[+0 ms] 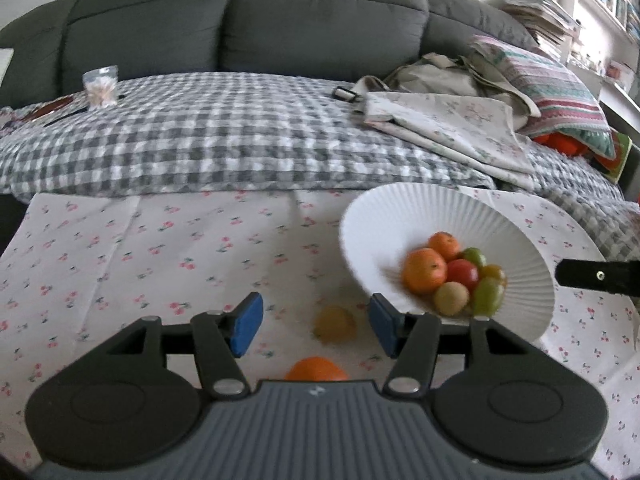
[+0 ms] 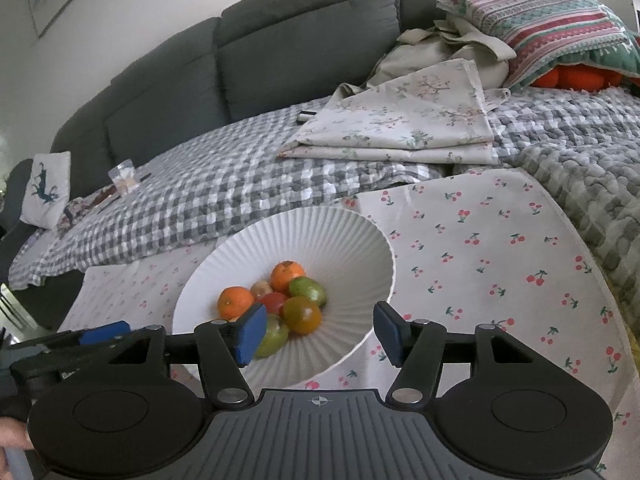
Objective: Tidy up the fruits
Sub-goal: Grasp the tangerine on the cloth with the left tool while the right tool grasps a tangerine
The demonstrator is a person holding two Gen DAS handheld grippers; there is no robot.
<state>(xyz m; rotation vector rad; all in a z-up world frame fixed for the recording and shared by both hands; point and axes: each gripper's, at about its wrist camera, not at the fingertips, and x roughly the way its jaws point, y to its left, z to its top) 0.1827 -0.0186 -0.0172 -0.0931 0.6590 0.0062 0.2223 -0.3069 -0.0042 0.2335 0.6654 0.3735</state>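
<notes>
White and ribbed, the bowl (image 2: 352,248) sits just ahead of the right gripper (image 2: 318,330), whose blue-padded jaws stand apart with nothing clamped between them; the bowl's near rim passes through the gap, and neither pad presses on it. Inside the bowl, ahead and slightly left of that claw, lies a heap of fruit: two oranges (image 2: 287,276), a green fruit (image 2: 308,291), a red one (image 2: 272,302), a yellow-red one (image 2: 303,314), and a pale green one (image 2: 274,338) partly hidden behind the left pad. In the left wrist view the left gripper (image 1: 316,322) also stands parted and holds nothing. A yellow fruit (image 1: 335,323) lies on the cherry-print cloth (image 1: 160,248) in the gap between its pads, touching neither, and an orange (image 1: 316,369) sits nearer still, half hidden by the gripper's grey body. From this claw the bowl lies ahead and to the right, its rim just beyond the right pad, and the dark tip of the other gripper shows at the far right edge. Beyond both claws, a grey checked blanket (image 1: 224,144) covers a dark grey sofa (image 1: 240,20), with folded floral cloth (image 2: 400,128) on it to the right.
</notes>
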